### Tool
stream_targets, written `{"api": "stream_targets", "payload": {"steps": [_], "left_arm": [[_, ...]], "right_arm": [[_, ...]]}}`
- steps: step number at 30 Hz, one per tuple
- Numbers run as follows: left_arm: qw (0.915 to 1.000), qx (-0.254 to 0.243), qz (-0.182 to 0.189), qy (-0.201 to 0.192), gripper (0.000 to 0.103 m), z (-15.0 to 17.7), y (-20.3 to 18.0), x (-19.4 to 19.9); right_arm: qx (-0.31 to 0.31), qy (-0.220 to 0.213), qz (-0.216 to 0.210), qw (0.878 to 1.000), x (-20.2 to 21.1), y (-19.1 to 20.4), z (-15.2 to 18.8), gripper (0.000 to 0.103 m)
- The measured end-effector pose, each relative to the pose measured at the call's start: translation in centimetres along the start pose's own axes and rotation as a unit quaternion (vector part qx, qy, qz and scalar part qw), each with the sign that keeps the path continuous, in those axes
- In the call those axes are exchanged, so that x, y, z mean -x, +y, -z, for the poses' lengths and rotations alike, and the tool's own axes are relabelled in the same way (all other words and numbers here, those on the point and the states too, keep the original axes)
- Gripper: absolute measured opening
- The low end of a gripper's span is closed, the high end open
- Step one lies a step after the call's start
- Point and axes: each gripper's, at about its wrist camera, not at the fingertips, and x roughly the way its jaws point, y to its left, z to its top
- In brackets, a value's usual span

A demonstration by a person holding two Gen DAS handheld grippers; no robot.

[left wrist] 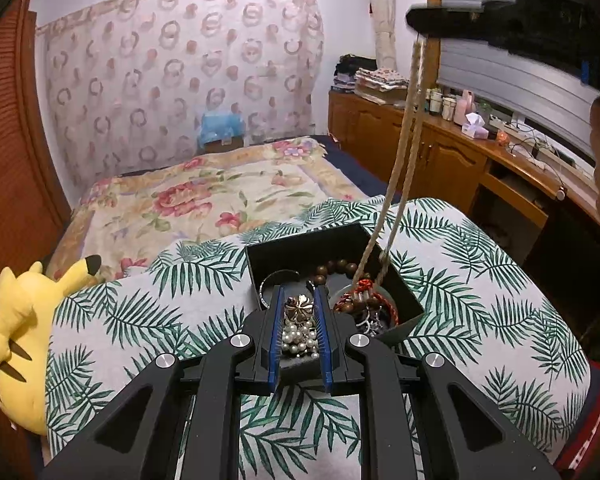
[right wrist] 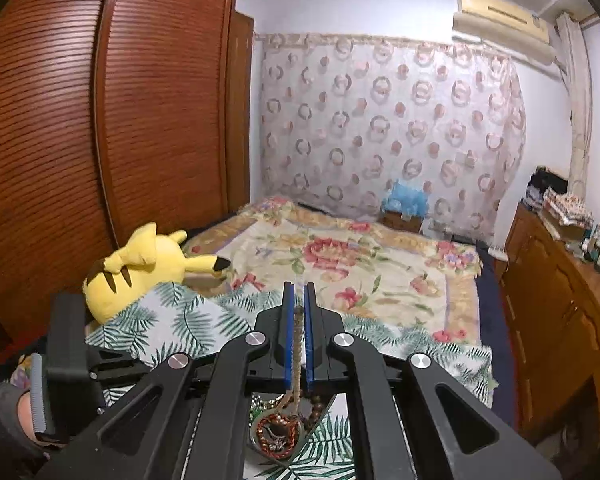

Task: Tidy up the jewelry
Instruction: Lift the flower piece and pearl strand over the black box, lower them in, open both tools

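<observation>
The right gripper is clamped on a beige cord rising from the black box. The left gripper is clamped on a pearl-and-gold piece over that box; the jewelry beneath is tangled, partly hidden.

No legible txt, labels or nos. anywhere (both views checked).

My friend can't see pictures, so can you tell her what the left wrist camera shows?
The left tool is closed on a pearl piece with a gold flower above a black box of tangled jewelry on a leaf-print cushion. The right tool lifts a beige cord out of the box. Behind are a floral bed and a yellow plush toy.
</observation>
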Motion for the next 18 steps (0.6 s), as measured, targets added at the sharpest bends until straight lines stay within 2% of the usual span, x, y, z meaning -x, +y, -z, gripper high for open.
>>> {"api": "stream_targets", "payload": {"steps": [3, 5, 8, 18], "left_arm": [[1.0000, 0.004, -0.001, 0.004, 0.014, 0.0, 0.1, -0.6], [0.9999, 0.006, -0.002, 0.008, 0.014, -0.1, 0.2, -1.0], [0.9999, 0.006, -0.005, 0.012, 0.014, -0.1, 0.3, -1.6], [0.9995, 0.020, -0.007, 0.024, 0.014, -1.5, 0.0, -5.0]], "right_arm": [[-0.014, 0.026, -0.007, 1.000, -2.2, -0.2, 1.4, 0.006], [-0.022, 0.028, -0.014, 0.999, -2.8, -0.3, 2.4, 0.008], [-0.036, 0.036, -0.015, 0.999, -3.5, -0.6, 3.6, 0.016], [-0.044, 0.050, 0.004, 0.998, -2.9, -2.1, 7.0, 0.016]]}}
